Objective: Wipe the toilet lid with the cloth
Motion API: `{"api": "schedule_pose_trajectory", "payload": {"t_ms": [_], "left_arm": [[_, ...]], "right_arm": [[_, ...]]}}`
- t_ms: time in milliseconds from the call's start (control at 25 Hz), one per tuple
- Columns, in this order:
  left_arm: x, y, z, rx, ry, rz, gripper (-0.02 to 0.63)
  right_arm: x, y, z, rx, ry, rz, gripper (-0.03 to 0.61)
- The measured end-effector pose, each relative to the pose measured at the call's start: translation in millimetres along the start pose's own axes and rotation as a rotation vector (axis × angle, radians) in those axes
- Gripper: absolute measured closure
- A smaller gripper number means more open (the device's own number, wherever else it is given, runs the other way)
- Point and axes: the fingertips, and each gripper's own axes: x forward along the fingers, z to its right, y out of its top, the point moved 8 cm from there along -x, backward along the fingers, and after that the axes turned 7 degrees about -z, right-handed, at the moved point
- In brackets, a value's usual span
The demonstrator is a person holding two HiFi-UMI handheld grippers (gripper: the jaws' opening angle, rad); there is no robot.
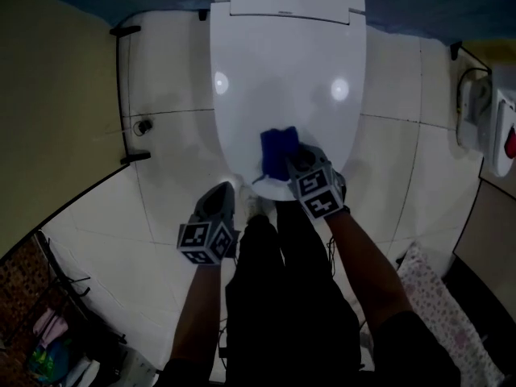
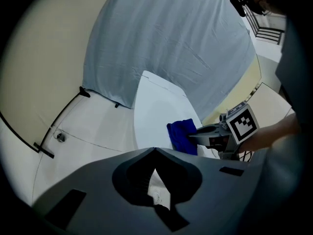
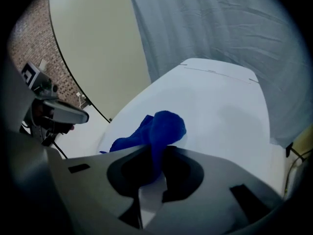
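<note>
1. The right gripper (image 1: 297,164) clenches the blue cloth (image 1: 278,147) at frame centre, on the near edge of the white toilet lid (image 1: 286,71).
2. The left gripper (image 1: 225,192), lower left of centre, has its jaws closed on nothing.

I am standing in a bathroom. A shiny white toilet (image 1: 286,63) with its lid shut sits in front of me on a floor of big white tiles (image 1: 169,208).
</note>
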Motion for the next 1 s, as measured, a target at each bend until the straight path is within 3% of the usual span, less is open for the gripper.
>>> {"api": "schedule_pose_trajectory", "payload": {"t_ms": [200,400,640,800,1000], "left_arm": [[22,8,21,0.078,-0.058,-0.043,0.623],[37,15,40,0.159,-0.064,-0.086,0.623],[44,20,43,0.198,-0.067,-0.088,0.623],[46,21,44,0.179,-0.079,-0.054,0.623],[30,12,30,0.075,-0.063,-0.007,0.623]], "right_arm": [[-29,-46,44,0.046,-0.093,0.0,0.52],[-57,-93,84,0.161,-0.16,0.022,0.52],[-66,-115,100,0.235,-0.207,0.012,0.52],[-67,-114,100,0.22,-0.225,0.006,0.52],[-86,-94,81,0.175,-0.223,0.083,0.52]]}}
